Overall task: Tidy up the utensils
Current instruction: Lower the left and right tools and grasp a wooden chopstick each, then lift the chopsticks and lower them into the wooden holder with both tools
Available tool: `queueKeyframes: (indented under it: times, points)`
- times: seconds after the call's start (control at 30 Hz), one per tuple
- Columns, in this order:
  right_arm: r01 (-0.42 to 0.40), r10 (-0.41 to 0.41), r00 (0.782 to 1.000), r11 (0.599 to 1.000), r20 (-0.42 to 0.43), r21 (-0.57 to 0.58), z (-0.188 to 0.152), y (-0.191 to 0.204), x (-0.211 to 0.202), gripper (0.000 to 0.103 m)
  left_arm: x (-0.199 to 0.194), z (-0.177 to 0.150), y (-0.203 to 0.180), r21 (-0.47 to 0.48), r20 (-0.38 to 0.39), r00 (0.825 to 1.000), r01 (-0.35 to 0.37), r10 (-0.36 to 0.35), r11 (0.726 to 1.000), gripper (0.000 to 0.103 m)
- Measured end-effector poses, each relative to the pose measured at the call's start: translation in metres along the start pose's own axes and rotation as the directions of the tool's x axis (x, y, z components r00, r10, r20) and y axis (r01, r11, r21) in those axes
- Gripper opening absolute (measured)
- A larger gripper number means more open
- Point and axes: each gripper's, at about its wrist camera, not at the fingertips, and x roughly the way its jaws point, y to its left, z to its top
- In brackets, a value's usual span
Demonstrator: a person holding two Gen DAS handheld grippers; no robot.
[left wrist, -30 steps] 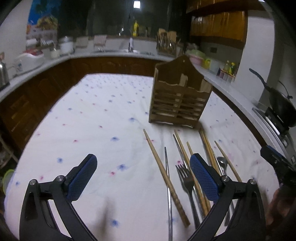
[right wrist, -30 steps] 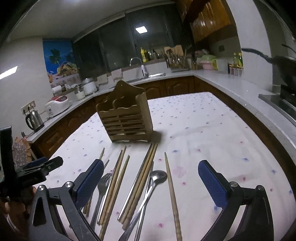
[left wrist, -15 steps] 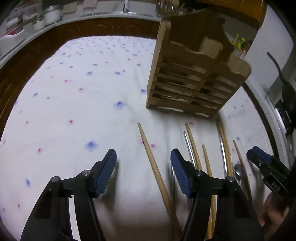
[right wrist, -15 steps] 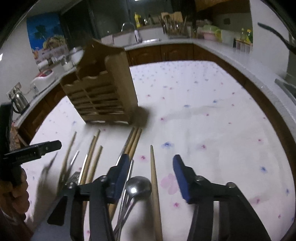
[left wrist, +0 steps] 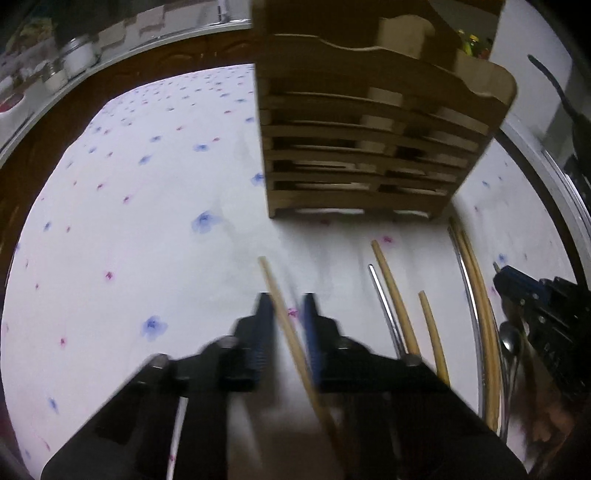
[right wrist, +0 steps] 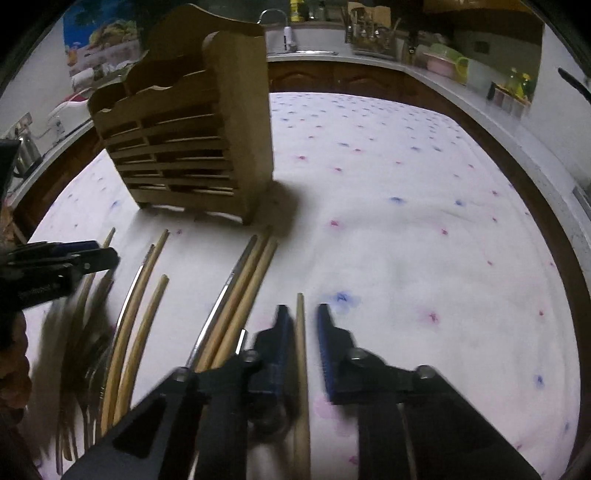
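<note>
A slatted wooden utensil holder (left wrist: pixel 373 122) stands on the flowered tablecloth (left wrist: pixel 129 206); it also shows in the right wrist view (right wrist: pixel 188 147). Several chopsticks, metal sticks, a spoon (left wrist: pixel 511 341) and a fork lie in a row in front of it. My left gripper (left wrist: pixel 287 310) straddles the leftmost wooden chopstick (left wrist: pixel 280 295), its jaws narrowed close around it with a small gap on the right. My right gripper (right wrist: pixel 302 317) straddles the rightmost wooden chopstick (right wrist: pixel 301 332), its jaws narrowed with small gaps on both sides. Both are low at the cloth.
The table's edges drop to dark cabinets all round. Counters behind carry jars, a kettle (right wrist: pixel 26 151), a sink tap (right wrist: pixel 284 29) and a dish rack. A wok (left wrist: pixel 565 103) sits at the far right. The left gripper shows in the right wrist view (right wrist: pixel 66 258).
Both grippers moved forward and down toward the holder and narrowed from wide open to nearly shut, each around one chopstick.
</note>
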Motion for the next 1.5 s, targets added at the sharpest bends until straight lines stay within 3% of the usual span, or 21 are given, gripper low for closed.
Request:
queueKeyframes:
  times: [0.17, 0.33, 0.47, 0.67, 0.97, 1.1, 1.5]
  points:
    - [-0.036, 0.036, 0.999, 0.999, 0.005, 0.027, -0.001, -0.002, -0.007, 0.005, -0.013, -0.004, 0.011, -0.022, 0.022, 0.998, 0.062, -0.062, 0.998, 0.005]
    - [-0.064, 0.058, 0.995, 0.996, 0.087, 0.066, -0.002, -0.004, -0.039, 0.005, -0.046, -0.012, 0.017, -0.048, 0.086, 0.990, 0.115, -0.111, 0.992, 0.005]
    - [-0.091, 0.075, 0.983, 0.992, 0.166, 0.087, -0.002, -0.006, -0.075, 0.005, -0.085, -0.018, 0.024, -0.067, 0.163, 0.974, 0.168, -0.156, 0.983, 0.005]
    - [-0.134, 0.100, 0.954, 0.986, 0.283, 0.101, 0.000, -0.006, -0.131, 0.005, -0.142, -0.024, 0.028, -0.068, 0.273, 0.945, 0.204, -0.178, 0.977, 0.005]
    - [-0.175, 0.105, 0.881, 0.978, 0.461, 0.111, 0.014, -0.008, -0.199, 0.005, -0.202, -0.025, 0.038, -0.060, 0.406, 0.897, 0.220, -0.178, 0.974, 0.005]
    - [-0.188, 0.110, 0.856, 0.976, 0.505, 0.106, 0.024, -0.008, -0.210, 0.005, -0.208, -0.021, 0.043, -0.073, 0.428, 0.888, 0.221, -0.170, 0.972, 0.005]
    - [-0.234, 0.143, 0.825, 0.967, 0.547, 0.100, 0.053, -0.009, -0.211, 0.005, -0.219, 0.005, 0.047, -0.073, 0.480, 0.863, 0.219, -0.158, 0.973, 0.005]
